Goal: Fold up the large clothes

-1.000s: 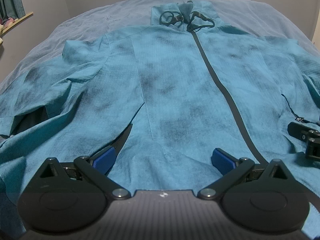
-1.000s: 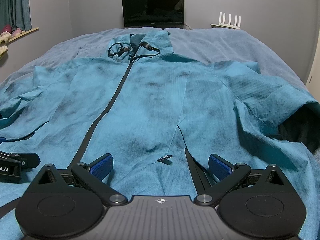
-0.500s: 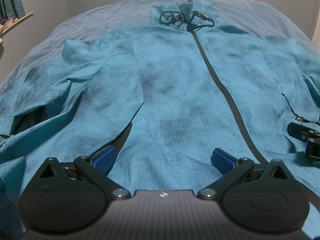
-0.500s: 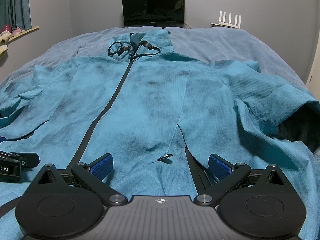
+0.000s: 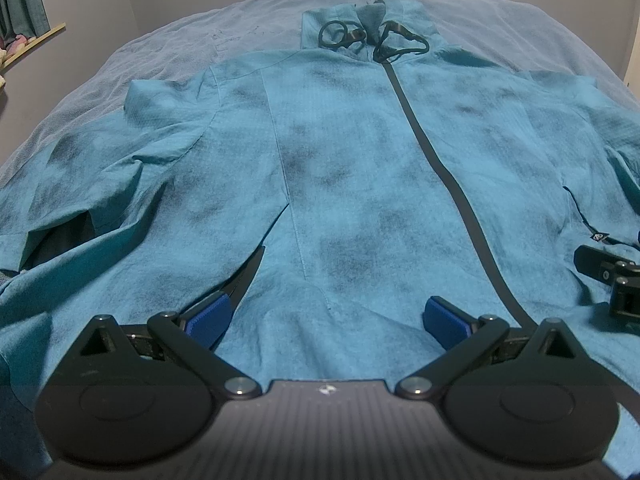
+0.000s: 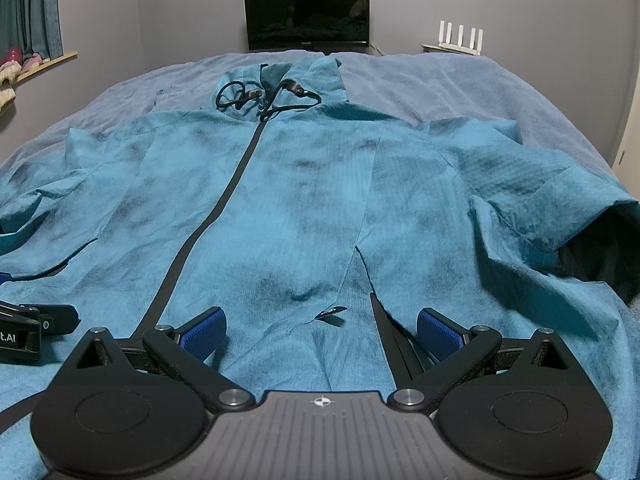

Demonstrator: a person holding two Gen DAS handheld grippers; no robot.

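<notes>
my jaws stand wide apart on both sides, holding nothing.

left wrist view: my left gripper [image 5: 328,318] hangs low over the near hem of the jacket [image 5: 360,160], which lies front up and spread across the bed [image 5: 168,32], hood at the far end. the blue pad of my left finger [image 5: 210,314] sits right by the dark pocket slit [image 5: 244,276]; i cannot tell whether it touches. the risk i see here: if i close now, that finger could slip into the slit and i would pinch only the top layer, so the front lifts and the back stays flat on the bed. the left sleeve [image 5: 72,184] is already rumpled and would drag under a fold.

right wrist view: my right gripper [image 6: 322,330] hovers over the hem too, its right pad [image 6: 440,330] near another dark slit [image 6: 384,332], with the same chance of catching one layer. the zip [image 6: 224,200] runs up to my left, between my two grippers; uneven pulls would skew it. the loose cords [image 6: 264,100] at the hood could slide out of the fold, and the right sleeve [image 6: 540,200] is puffed up, so it may bunch.
</notes>
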